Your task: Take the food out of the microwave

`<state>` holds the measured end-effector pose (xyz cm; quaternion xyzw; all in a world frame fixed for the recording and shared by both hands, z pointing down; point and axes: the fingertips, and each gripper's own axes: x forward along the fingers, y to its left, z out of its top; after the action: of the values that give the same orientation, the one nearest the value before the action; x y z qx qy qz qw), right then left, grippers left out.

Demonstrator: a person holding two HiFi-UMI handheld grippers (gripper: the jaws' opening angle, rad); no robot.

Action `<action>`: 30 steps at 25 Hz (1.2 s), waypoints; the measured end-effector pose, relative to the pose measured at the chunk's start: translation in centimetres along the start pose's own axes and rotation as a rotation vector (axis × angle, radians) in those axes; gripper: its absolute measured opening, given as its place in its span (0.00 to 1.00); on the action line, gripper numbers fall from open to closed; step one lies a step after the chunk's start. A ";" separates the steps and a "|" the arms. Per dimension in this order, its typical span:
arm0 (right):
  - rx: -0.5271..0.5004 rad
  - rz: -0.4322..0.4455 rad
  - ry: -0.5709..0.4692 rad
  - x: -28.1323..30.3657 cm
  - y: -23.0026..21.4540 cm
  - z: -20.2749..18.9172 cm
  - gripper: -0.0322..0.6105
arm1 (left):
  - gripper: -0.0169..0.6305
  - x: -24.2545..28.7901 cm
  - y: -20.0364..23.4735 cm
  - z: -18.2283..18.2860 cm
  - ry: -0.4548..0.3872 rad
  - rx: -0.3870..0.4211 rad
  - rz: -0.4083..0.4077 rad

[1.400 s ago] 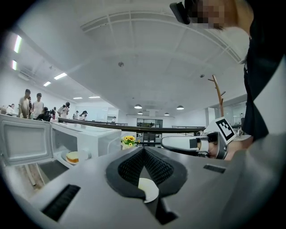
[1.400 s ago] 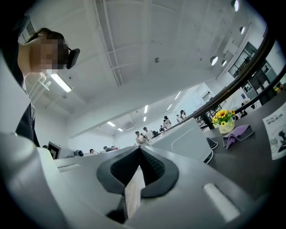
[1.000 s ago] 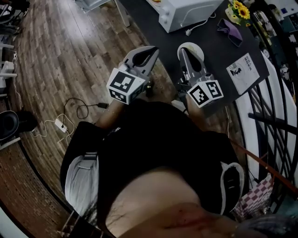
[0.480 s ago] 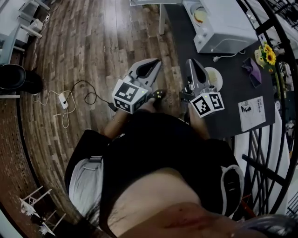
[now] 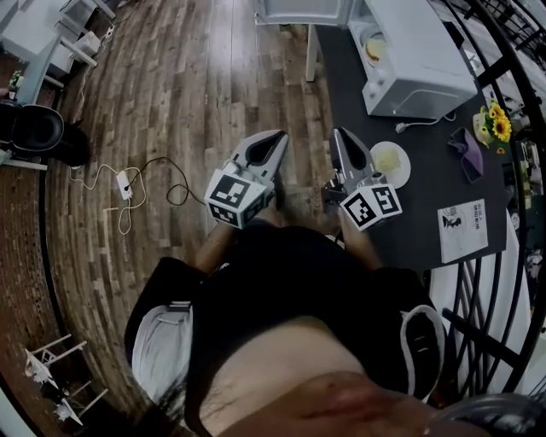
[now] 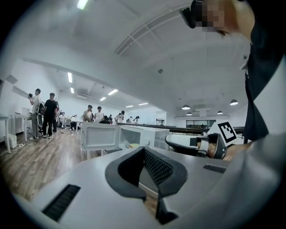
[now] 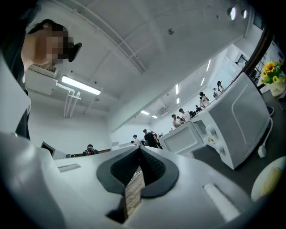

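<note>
The white microwave [image 5: 418, 60] stands on the dark table [image 5: 426, 192], its door [image 5: 299, 10] swung open. Inside it I see a yellowish dish of food [image 5: 373, 49], which also shows in the left gripper view as the dish [image 6: 132, 145]. A white plate with pale food [image 5: 391, 160] lies on the table, right of my right gripper [image 5: 338, 133]. That gripper is shut and empty. My left gripper [image 5: 280, 136] is over the wooden floor, also shut and empty. Both point level toward the microwave [image 6: 147, 136] [image 7: 232, 125].
A vase of sunflowers [image 5: 495, 124], a dark cloth [image 5: 469, 154] and a printed card [image 5: 465, 229] lie on the table's right part. A power strip with cables [image 5: 128, 183] is on the floor at left. Several people stand far back in the room [image 6: 44, 112].
The view has swung so the open microwave shows more fully. Both shut grippers have moved left of the plate, which stays on the table; the right gripper no longer overlaps it.
</note>
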<state>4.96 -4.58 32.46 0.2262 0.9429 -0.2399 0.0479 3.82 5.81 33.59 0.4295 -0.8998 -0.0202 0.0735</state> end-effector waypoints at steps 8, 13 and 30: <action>0.008 0.012 0.011 0.8 0.6 -0.2 0.05 | 0.04 0.2 1.1 0.8 -0.026 -0.011 0.004; -0.003 0.006 0.032 2.7 1.5 -1.0 0.05 | 0.04 0.2 3.1 1.1 -0.032 -0.025 -0.014; 0.013 -0.025 0.075 15.3 6.5 -7.7 0.05 | 0.04 -3.2 16.8 0.7 0.005 -0.009 -0.039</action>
<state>-5.61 10.34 33.37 0.2235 0.9451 -0.2382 0.0082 -7.27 18.86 34.17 0.4467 -0.8910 -0.0245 0.0771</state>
